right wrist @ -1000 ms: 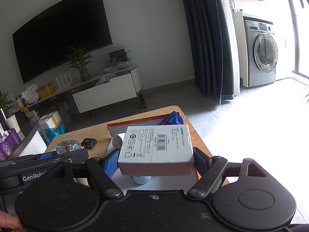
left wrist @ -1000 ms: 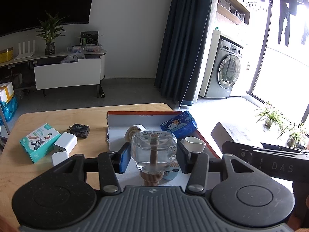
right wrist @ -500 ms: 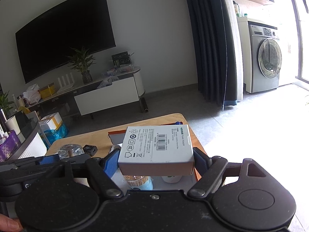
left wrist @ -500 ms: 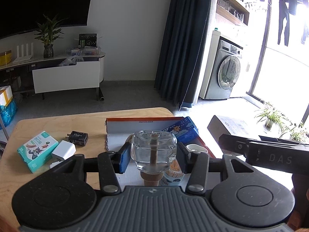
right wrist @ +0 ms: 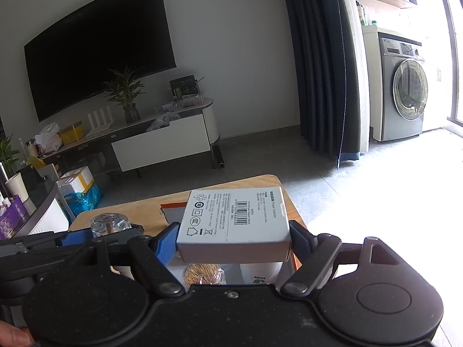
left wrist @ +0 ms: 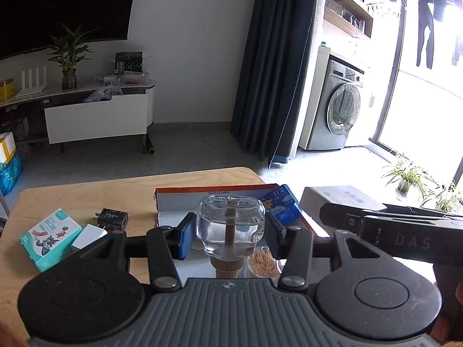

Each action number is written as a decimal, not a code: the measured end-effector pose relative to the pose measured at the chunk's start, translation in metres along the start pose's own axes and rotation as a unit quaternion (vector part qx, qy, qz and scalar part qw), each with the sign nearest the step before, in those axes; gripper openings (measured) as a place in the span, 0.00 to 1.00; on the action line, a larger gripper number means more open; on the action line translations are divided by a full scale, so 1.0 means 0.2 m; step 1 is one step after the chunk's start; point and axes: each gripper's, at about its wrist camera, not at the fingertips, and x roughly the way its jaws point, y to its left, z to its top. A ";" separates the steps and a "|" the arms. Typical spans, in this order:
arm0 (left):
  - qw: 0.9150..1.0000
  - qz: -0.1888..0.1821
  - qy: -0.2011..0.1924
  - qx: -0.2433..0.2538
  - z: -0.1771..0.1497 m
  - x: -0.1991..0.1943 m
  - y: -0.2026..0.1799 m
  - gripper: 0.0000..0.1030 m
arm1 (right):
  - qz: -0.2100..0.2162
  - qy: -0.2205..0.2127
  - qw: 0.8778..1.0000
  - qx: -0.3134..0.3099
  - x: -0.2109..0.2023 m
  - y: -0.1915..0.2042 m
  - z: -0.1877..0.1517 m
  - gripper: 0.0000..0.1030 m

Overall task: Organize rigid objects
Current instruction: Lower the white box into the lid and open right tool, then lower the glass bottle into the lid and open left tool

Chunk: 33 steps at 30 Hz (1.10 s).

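My left gripper point(left wrist: 230, 231) is shut on a clear glass bottle point(left wrist: 230, 222) with a brown ribbed cap, held between the blue pads above the orange-rimmed tray point(left wrist: 214, 195). My right gripper point(right wrist: 234, 228) is shut on a white box point(right wrist: 234, 217) with a barcode label, held flat above the tray's right side. In the right wrist view the bottle point(right wrist: 108, 224) shows at the left. The white box point(left wrist: 341, 199) shows at the right in the left wrist view.
The tray holds a blue packet point(left wrist: 279, 205), a toothpick jar point(right wrist: 202, 274) and a white cup point(right wrist: 260, 273). On the wooden table point(left wrist: 86, 190), left of the tray, lie a teal box point(left wrist: 49, 237), a white charger point(left wrist: 89, 235) and a black adapter point(left wrist: 111, 218).
Both grippers have drifted forward over the tray with their loads. The table things sit lower in both views, and the toothpick jar now shows beneath them. Neither grip has changed.
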 end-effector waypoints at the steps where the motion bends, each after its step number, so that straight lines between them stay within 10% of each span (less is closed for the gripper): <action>1: 1.000 0.000 0.001 0.000 0.00 0.01 0.00 0.48 | 0.000 0.000 1.000 0.000 0.00 0.00 0.00 0.90; 33: 1.000 0.018 0.014 -0.012 0.09 0.17 0.08 0.48 | 0.007 0.007 1.000 -0.004 0.28 0.03 0.09 0.89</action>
